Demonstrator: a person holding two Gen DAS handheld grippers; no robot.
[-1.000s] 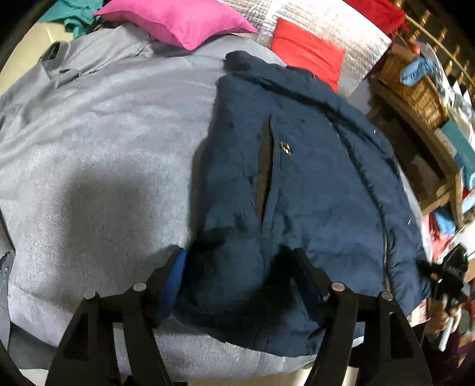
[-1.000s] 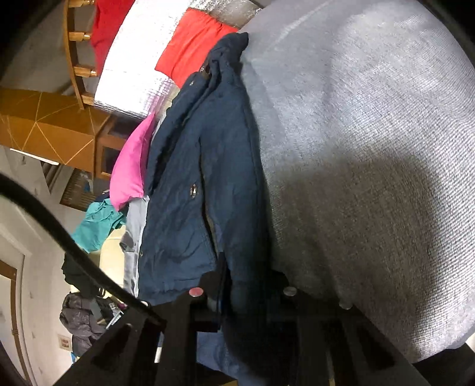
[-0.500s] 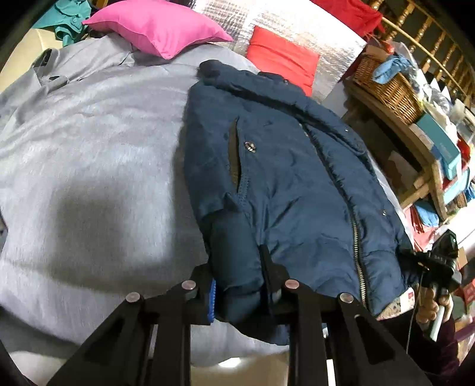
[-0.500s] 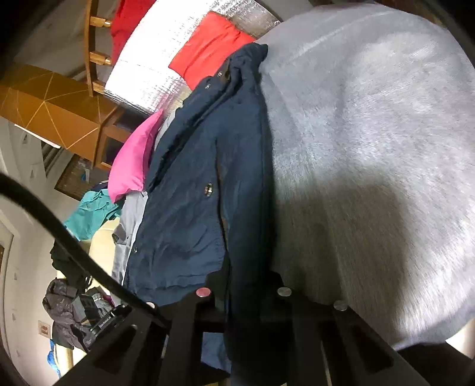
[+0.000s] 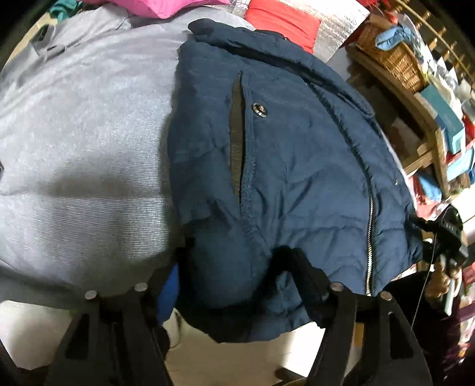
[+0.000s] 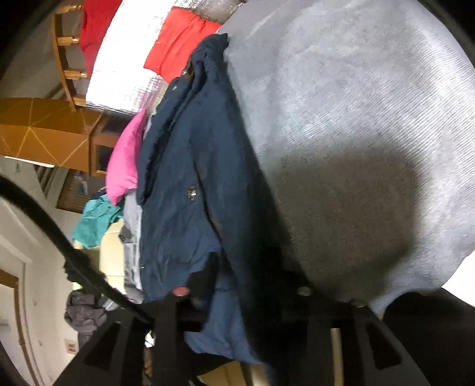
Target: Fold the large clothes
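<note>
A navy padded jacket [image 5: 297, 166] lies front up on a grey blanket [image 5: 83, 133], its zip running down the right side. My left gripper [image 5: 234, 264] straddles the jacket's near hem corner; its jaws are opening and stand wide, with the puffy hem between them and no pad pressing. In the right wrist view the same jacket [image 6: 190, 178] lies along the blanket [image 6: 356, 118]. My right gripper [image 6: 252, 282] is at the jacket's other hem edge, jaws opening, cloth loose between them. That right gripper [image 5: 439, 234], in a hand, also shows at the jacket's right edge.
A pink pillow [image 5: 178, 9] and a red pillow [image 5: 282, 20] lie at the bed's far end on a silver mat [image 6: 127, 77]. A wicker basket [image 5: 392, 62] sits on a wooden shelf [image 5: 427, 124] to the right. A teal garment [image 6: 95, 219] lies beyond the jacket.
The left jaws pinched the hem corner half a second ago and have now spread wide again, closer to the jacket. The right jaws, shut on the jacket's edge before, have parted.
</note>
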